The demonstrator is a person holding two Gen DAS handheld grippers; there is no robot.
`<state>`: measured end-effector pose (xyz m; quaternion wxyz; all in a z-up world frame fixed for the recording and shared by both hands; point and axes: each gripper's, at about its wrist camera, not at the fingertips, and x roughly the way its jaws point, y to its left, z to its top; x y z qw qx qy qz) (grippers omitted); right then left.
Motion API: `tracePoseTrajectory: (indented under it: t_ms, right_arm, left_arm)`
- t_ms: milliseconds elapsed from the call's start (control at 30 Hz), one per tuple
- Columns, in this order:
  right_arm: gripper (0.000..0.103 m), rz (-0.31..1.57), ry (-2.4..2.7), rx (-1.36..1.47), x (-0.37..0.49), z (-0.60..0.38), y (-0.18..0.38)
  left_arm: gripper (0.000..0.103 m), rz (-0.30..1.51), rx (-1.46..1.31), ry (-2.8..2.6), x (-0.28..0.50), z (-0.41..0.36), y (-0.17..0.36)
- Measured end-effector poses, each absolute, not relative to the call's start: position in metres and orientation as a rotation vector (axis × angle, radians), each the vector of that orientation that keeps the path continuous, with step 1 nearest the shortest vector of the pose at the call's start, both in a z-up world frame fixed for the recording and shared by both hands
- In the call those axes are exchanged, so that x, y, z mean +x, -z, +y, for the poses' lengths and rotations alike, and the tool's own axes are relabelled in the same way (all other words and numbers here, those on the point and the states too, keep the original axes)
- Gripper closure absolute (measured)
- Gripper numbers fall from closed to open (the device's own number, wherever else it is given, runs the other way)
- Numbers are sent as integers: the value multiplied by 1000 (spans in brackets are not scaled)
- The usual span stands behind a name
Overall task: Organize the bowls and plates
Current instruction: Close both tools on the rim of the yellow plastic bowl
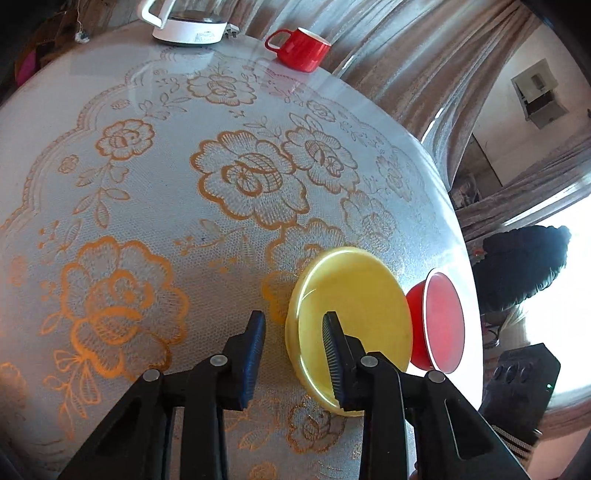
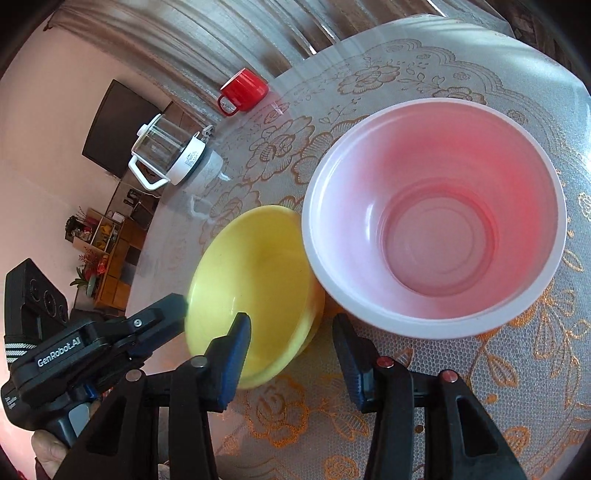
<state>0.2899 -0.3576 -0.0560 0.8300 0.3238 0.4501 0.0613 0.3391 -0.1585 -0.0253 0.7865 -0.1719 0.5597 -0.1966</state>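
Note:
A yellow bowl [image 1: 354, 314] sits on the lace tablecloth near the table's right edge, with a red bowl [image 1: 443, 325] touching its far side. My left gripper [image 1: 293, 350] is open and straddles the yellow bowl's near rim: one pad is outside it, the other over its inside, neither pressing. In the right wrist view the yellow bowl [image 2: 255, 280] lies left of the red bowl [image 2: 436, 221], whose inside looks pink with a white rim. My right gripper [image 2: 291, 358] is open low over the cloth, with the yellow bowl's edge between its fingers. The left gripper's finger [image 2: 166, 310] reaches the bowl from the left.
A red mug [image 1: 299, 50] and a glass kettle on a white base [image 1: 184, 26] stand at the table's far edge; they are mug [image 2: 243, 90] and kettle [image 2: 166, 155] in the right view. The round table edge [image 1: 461, 236] runs just behind the bowls. Curtains hang beyond.

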Motion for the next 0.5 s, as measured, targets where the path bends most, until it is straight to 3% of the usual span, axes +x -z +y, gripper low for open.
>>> tracePoseTrajectory:
  t_ms: [67, 200, 500]
  right_arm:
    - [62, 957, -131, 669, 291, -355, 56]
    - [73, 958, -117, 603, 290, -349, 53]
    - [74, 978, -161, 606, 286, -337, 50]
  left_arm:
    - [91, 1219, -322, 420, 338, -167, 32]
    - [92, 1210, -315, 427, 332, -163, 34]
    - [94, 1208, -297, 396, 307, -143, 34]
